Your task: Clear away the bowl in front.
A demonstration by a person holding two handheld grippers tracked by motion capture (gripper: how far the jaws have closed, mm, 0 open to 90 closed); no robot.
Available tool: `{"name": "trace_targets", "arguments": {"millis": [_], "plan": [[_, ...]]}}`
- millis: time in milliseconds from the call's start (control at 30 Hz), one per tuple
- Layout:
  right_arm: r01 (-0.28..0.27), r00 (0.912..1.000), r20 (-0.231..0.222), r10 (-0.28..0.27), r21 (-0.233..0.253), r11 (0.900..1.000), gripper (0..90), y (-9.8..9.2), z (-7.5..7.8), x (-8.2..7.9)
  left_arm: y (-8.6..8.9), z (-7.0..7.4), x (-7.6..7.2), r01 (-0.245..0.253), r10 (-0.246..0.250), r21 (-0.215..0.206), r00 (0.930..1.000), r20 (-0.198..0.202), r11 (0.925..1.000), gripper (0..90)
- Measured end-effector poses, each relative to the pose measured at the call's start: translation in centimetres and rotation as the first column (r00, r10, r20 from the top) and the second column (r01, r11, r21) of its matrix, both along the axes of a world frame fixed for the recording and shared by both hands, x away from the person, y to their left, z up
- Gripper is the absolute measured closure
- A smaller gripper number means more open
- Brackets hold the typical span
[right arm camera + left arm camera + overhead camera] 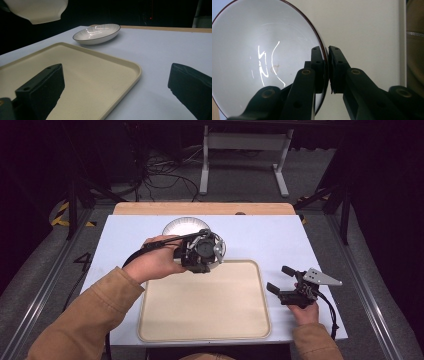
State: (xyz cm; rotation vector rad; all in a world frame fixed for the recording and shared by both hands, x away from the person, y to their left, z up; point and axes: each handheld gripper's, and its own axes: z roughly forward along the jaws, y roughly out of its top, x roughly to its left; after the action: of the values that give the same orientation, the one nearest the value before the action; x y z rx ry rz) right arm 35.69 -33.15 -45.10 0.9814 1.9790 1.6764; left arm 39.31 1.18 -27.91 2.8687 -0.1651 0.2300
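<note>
My left gripper (204,264) is shut on the rim of a white bowl (262,60) with a dark edge, one jaw inside and one outside. It holds the bowl (221,251) in the air over the far edge of a cream tray (200,310). The lifted bowl (37,10) hangs at the upper left of the right gripper view. A shallow white plate (182,224) rests on the table just behind it, also seen as the plate (96,33). My right gripper (277,277) stands open at the tray's right edge (130,70), with nothing between its jaws (116,75).
The tray lies on a pale blue sheet (270,240) over a wooden table (200,208). Beyond the far edge are a white frame stand (245,150) and floor cables (165,175). A tan sleeve (90,320) reaches across the tray's left side.
</note>
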Motion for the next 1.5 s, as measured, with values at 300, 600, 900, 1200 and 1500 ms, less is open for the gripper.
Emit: {"name": "trace_targets", "arguments": {"millis": [300, 600, 900, 1200, 1500], "plan": [[-0.002, 1.0000, -0.001, 0.002, 0.001, 1.000, 1.0, 0.0, 0.0, 0.0, -0.5, -0.1, -1.9, 0.044, -0.044, 0.015, 0.9990, 0.013, 0.9989, 83.8], [-0.003, 1.0000, -0.003, 0.003, 0.000, 1.000, 1.0, 0.0, 0.0, 0.0, -0.8, -0.5, -3.7, 0.094, -0.095, 0.035, 0.9952, 0.024, 0.9950, 83.7], [-0.005, 1.0000, -0.003, 0.005, 0.001, 1.000, 1.0, 0.0, 0.0, 0.0, -1.2, -1.4, -4.8, 0.136, -0.138, 0.047, 0.9898, 0.035, 0.9896, 83.7], [-0.007, 1.0000, -0.003, 0.007, 0.000, 1.000, 1.0, 0.0, 0.0, 0.0, -1.6, -2.4, -5.3, 0.146, -0.149, 0.068, 0.9876, 0.049, 0.9870, 83.7], [-0.008, 1.0000, -0.004, 0.008, 0.000, 1.000, 1.0, 0.0, 0.0, 0.0, -1.7, -4.0, -5.1, 0.142, -0.144, 0.077, 0.9895, 0.014, 0.9868, 83.7]]}}
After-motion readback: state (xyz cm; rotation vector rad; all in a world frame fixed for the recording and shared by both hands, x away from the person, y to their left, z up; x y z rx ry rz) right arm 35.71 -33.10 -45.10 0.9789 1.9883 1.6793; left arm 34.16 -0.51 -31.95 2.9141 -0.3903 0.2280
